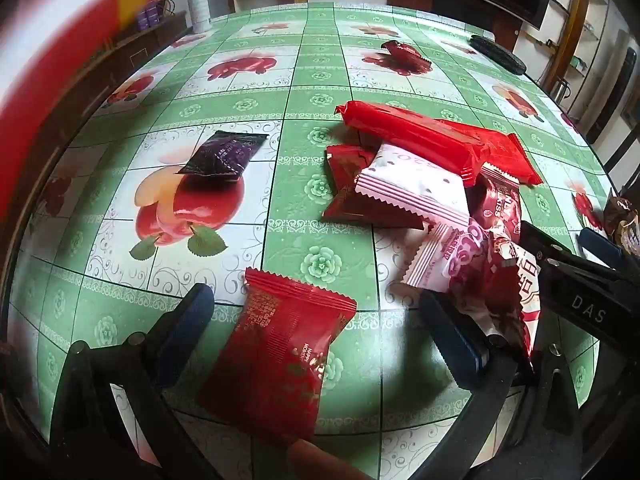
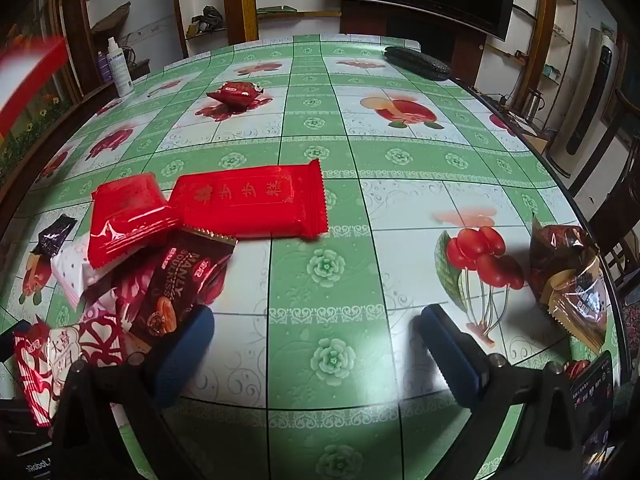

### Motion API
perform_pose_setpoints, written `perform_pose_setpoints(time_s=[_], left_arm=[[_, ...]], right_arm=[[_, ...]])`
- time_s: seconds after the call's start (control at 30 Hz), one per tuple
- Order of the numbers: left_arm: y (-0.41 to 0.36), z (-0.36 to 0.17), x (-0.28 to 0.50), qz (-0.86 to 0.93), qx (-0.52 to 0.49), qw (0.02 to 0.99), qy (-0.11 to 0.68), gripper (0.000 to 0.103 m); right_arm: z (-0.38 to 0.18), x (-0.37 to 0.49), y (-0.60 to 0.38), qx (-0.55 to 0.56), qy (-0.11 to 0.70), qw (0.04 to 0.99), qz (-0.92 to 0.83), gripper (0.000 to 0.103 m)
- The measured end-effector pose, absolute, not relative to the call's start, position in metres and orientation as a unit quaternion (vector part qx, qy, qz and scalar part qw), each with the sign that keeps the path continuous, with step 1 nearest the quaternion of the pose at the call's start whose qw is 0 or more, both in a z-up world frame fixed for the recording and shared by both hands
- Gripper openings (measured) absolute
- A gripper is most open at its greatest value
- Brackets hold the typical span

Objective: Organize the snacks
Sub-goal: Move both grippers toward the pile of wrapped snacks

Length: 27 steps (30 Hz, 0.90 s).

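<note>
A pile of snack packets lies on the green fruit-print tablecloth (image 1: 120, 288): long red packets (image 1: 412, 136) (image 2: 252, 200), a white packet (image 1: 416, 184), a dark "Manly" packet (image 2: 176, 288) and pink-white ones (image 1: 452, 256). A red packet (image 1: 284, 344) lies flat between the fingers of my open left gripper (image 1: 316, 320), not clamped. A dark purple sachet (image 1: 224, 154) lies apart to the left. My right gripper (image 2: 316, 336) is open and empty over bare cloth, right of the pile; it also shows in the left wrist view (image 1: 576, 276). Brown packets (image 2: 568, 276) sit at the right edge.
A lone dark red packet (image 2: 236, 94) lies far back. A white bottle (image 2: 120, 68) stands at the back left, a black oval object (image 2: 418, 62) at the back right. A dark chair (image 2: 616, 208) stands by the table's right edge. A blurred red-white object (image 1: 60, 52) fills the upper left.
</note>
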<state>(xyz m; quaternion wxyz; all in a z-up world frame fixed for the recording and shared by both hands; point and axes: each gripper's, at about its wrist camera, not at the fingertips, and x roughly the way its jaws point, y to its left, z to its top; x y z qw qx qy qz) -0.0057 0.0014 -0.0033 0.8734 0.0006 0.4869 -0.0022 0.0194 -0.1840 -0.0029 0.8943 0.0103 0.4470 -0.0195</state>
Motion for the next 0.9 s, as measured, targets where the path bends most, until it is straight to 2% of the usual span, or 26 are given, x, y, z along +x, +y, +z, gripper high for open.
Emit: perform_pose_setpoints(time_s=[0.9], left_arm=[[0.0001,0.0000,-0.0071,0.012,-0.007,0.875,0.485,0.103]], right_arm=[[-0.0030,0.0193,-0.1840,0.014,0.447,0.894,-0.018,0.103]])
